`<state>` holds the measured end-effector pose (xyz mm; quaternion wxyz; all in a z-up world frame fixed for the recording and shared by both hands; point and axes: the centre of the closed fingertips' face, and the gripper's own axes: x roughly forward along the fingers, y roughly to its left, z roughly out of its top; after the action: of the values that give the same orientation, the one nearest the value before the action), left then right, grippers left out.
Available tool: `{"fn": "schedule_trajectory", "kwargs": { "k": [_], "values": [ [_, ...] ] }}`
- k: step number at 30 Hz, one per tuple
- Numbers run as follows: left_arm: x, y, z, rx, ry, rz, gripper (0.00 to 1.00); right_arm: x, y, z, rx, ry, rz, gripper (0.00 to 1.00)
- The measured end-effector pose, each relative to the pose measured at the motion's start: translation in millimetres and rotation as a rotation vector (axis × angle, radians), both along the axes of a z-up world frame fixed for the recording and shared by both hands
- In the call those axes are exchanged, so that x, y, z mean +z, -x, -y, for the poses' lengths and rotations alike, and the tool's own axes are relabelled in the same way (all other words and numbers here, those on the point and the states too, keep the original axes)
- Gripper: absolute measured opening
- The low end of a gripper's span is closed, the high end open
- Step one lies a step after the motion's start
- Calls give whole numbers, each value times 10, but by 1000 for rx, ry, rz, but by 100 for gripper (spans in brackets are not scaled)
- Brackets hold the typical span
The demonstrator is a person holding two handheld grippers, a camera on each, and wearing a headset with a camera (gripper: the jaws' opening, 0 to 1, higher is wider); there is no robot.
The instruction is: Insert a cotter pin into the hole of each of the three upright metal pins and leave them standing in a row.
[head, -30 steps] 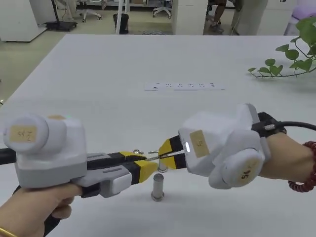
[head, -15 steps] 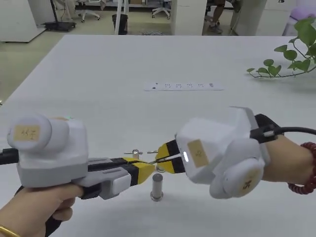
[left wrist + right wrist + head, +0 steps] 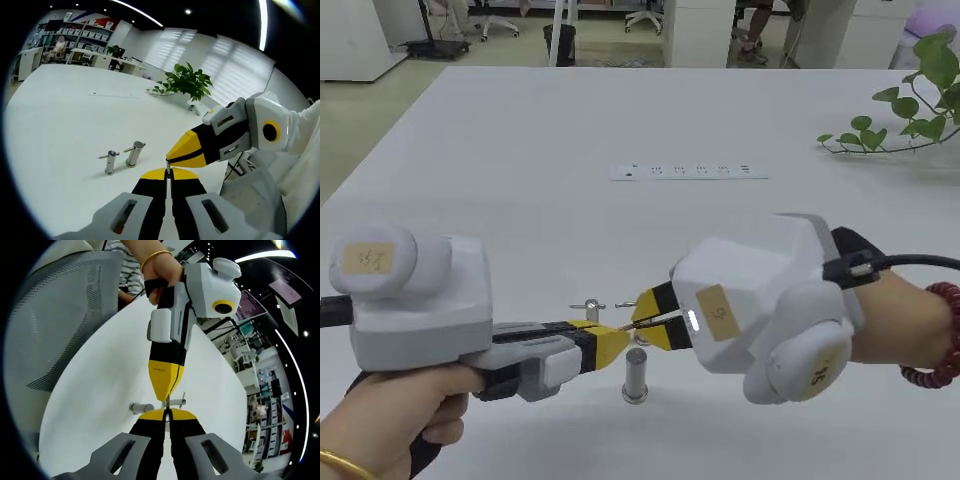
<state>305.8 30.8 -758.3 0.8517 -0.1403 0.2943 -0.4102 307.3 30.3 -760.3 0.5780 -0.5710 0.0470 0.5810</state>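
Holding one cotter pin [image 3: 631, 325] between both hand-held grippers, above the tabletop [image 3: 620, 230].
The left hand-held gripper [image 3: 611, 340] and right hand-held gripper [image 3: 646, 318] meet tip to tip, jaws closed, each pinching one end of the cotter pin. A bare pin [image 3: 636, 375] stands upright just beside them. A second pin [image 3: 110, 162] and third pin [image 3: 134, 153] each carry a cross-piece.

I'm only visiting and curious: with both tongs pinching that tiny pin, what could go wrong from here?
The thin cotter pin, pinched tip to tip between the left tongs and the right tongs, might slip and drop. The tongs hover close by the bare metal pin, so a nudge could topple it.
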Motion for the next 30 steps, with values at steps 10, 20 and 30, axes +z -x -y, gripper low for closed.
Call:
{"fn": "schedule_trajectory", "kwargs": {
  "k": [10,20,30],
  "values": [
    [-22,-12,-44,21,-14,-1,0,40,-27,-17,-103,-118,-155,6],
    [-128,46,-80,-34,-98,98,0,146,-79,51,-314,-324,-535,13],
    [-135,91,-68,-101,-142,184,0,60,12,120,-369,-338,-792,16]
  ]
}}
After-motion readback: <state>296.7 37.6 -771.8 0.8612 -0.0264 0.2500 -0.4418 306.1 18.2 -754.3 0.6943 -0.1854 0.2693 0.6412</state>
